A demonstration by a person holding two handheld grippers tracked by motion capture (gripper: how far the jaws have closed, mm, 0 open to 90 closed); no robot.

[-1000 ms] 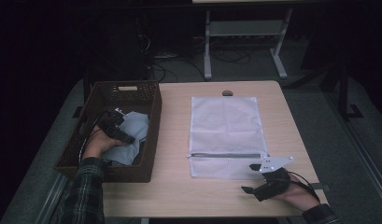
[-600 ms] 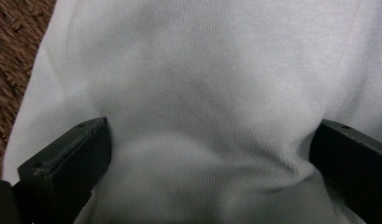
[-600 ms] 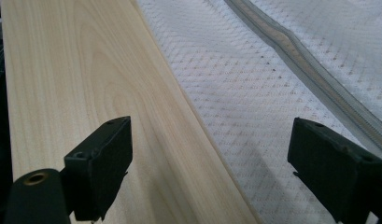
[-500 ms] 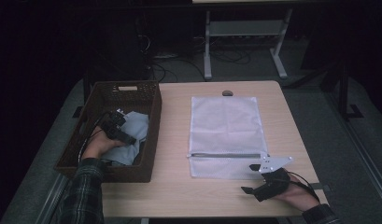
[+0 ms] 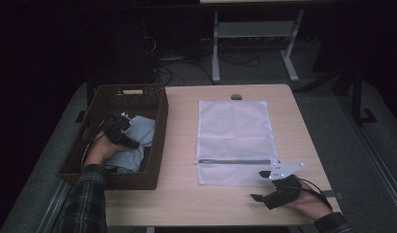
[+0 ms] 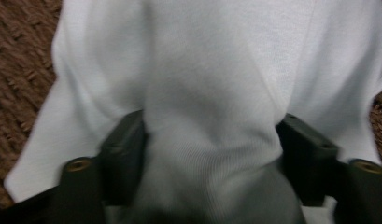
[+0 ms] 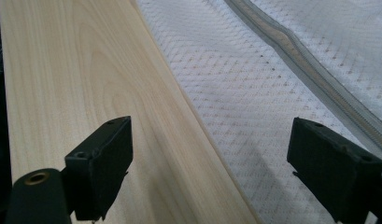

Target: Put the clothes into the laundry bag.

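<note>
Inside the wicker basket (image 5: 157, 121), the left tongs (image 6: 212, 149) (just closing) pinch a white cloth (image 6: 216, 79); the right tongs (image 7: 212, 172) gape.

Materials we see: cloth, wicker, mesh, wood.
We note soft ribbed white cloth (image 6: 212, 93), rough woven brown basket (image 5: 152, 104), fine white mesh bag (image 5: 235, 126), smooth pale matt wooden table (image 5: 179, 194).

Dim surroundings, blurred close-up foreground.
</note>
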